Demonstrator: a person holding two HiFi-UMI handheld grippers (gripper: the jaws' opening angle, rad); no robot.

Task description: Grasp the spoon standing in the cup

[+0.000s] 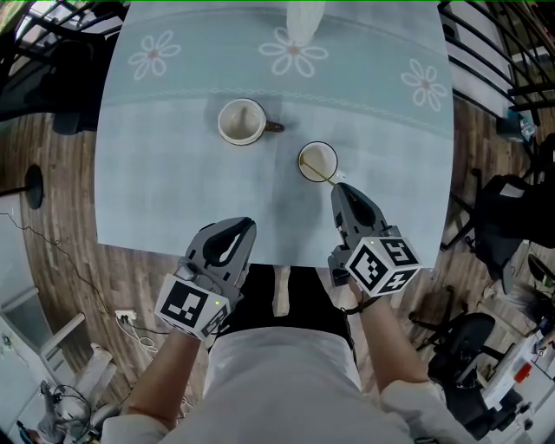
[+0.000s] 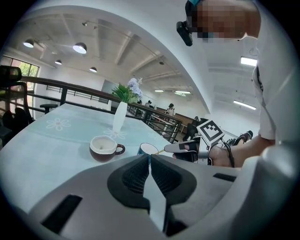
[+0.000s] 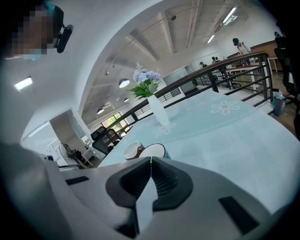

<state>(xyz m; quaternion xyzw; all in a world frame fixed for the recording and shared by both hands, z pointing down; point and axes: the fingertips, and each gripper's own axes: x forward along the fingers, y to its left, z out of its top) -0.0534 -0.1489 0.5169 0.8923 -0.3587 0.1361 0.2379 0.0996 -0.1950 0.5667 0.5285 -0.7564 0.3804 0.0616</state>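
A white cup (image 1: 318, 161) with a blue outside stands on the pale blue tablecloth, and a thin gold spoon (image 1: 328, 178) leans out of it toward me. My right gripper (image 1: 337, 186) sits just below the cup, its jaws closed on the tip of the spoon's handle. In the right gripper view the handle (image 3: 150, 161) shows as a thin sliver between the closed jaws, with the cup (image 3: 154, 151) right behind. The left gripper view shows the cup (image 2: 148, 149) and the spoon (image 2: 161, 152) running to the right gripper (image 2: 168, 149). My left gripper (image 1: 247, 223) is shut and empty at the table's near edge.
A cream and brown mug (image 1: 242, 121) stands left of the cup. A white vase (image 1: 303, 19) with flowers is at the table's far edge. The table (image 1: 165, 217) has a dark chair (image 1: 507, 212) at its right and railings (image 1: 486, 43) beyond.
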